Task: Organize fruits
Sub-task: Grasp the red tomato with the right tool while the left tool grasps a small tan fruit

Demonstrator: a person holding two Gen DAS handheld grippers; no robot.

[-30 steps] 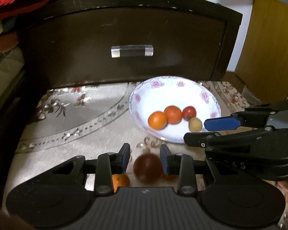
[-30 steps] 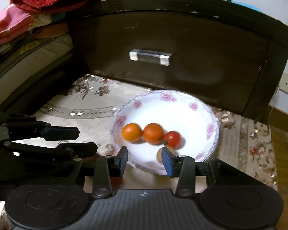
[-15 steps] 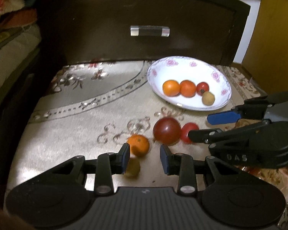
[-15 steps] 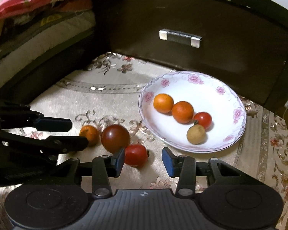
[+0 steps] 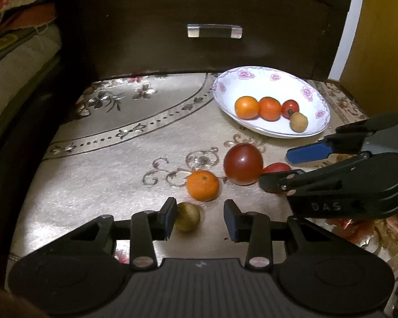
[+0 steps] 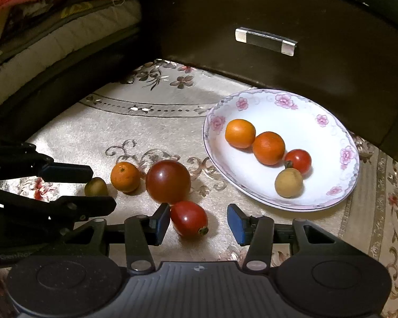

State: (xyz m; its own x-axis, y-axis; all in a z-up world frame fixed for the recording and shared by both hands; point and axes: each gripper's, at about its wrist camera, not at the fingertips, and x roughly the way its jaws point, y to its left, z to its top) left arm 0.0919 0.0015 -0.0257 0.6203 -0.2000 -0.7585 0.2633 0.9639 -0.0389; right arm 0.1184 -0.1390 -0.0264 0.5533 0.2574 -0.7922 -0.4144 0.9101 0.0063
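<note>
Beige floral cloth (image 6: pixel 151 129) covers the surface, dark drawer front (image 6: pixel 291 13) with a metal handle (image 6: pixel 265 41) behind it at 12 o'clock.

Loose fruit on the cloth: big dark-red tomato (image 6: pixel 168 181), small red tomato (image 6: pixel 189 218) touching it at 5 o'clock, mandarin (image 6: pixel 125 177) just beside it at 9 o'clock, small olive-green fruit (image 6: pixel 96 187) further out at 9 o'clock.

White plate with pink flowers (image 6: pixel 299 108) sits at 2 o'clock from the big tomato. It holds two orange fruits (image 6: pixel 240 133) (image 6: pixel 268 148), a red cherry tomato (image 6: pixel 298 160) and a tan round fruit (image 6: pixel 289 182), all in a touching row.

Right gripper (image 6: pixel 199 221): jaws wide apart, gripping nothing. Small red tomato lies between the fingers, close to the left pad; cannot tell if it touches.

Left gripper (image 5: pixel 201 218): jaws wide apart, gripping nothing. Olive-green fruit (image 5: pixel 187 216) sits against the left finger (image 5: pixel 169 213), contact unclear. Mandarin (image 5: pixel 203 185) just ahead at 12 o'clock.

Writing: "DAS" embossed on the right gripper body in the left wrist view. Faint lettering on the left gripper body in the right wrist view, unreadable.

Hidden or cut off: small red tomato (image 5: pixel 276 168) mostly behind the right gripper's finger in the left wrist view. Stacked bedding (image 6: pixel 39 10) at 10 o'clock runs out of frame. Yellow-brown panel (image 5: pixel 379 39) at 2 o'clock also cropped. Olive fruit type hard to tell.
</note>
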